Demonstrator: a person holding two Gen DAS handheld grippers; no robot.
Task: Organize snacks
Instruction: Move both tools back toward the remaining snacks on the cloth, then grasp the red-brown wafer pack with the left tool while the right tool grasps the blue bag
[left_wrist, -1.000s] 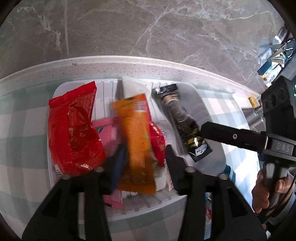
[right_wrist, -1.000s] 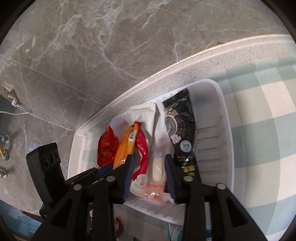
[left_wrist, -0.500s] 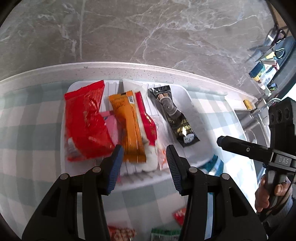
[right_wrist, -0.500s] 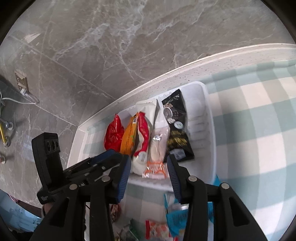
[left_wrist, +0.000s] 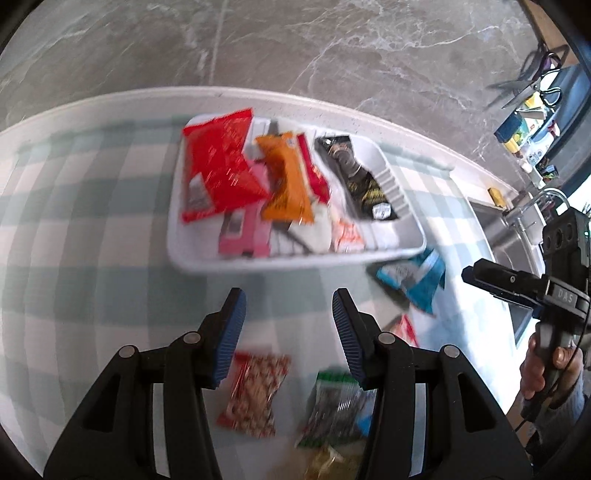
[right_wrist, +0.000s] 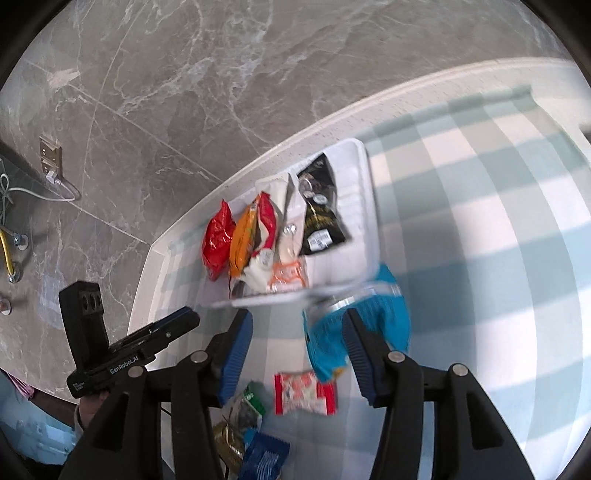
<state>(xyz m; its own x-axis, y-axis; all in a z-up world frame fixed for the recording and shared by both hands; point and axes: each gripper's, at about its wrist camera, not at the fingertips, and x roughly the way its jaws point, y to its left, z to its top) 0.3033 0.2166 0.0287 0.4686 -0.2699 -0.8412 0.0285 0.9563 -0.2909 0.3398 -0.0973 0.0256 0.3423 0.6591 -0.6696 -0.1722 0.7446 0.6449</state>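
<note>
Looking over the white tray (left_wrist: 295, 260) on the checked worktop (left_wrist: 92, 206), we see snack packets packed inside it: a red one (left_wrist: 221, 162), an orange one (left_wrist: 286, 184), a pink one (left_wrist: 245, 229) and a black one (left_wrist: 364, 181). Just beside the tray's near rim lies a blue packet (right_wrist: 373, 325). Our left hand-held gripper (left_wrist: 286, 332) hangs released and empty near that rim; our right hand-held gripper (right_wrist: 297, 350) has just been opening, with nothing gripped.
</note>
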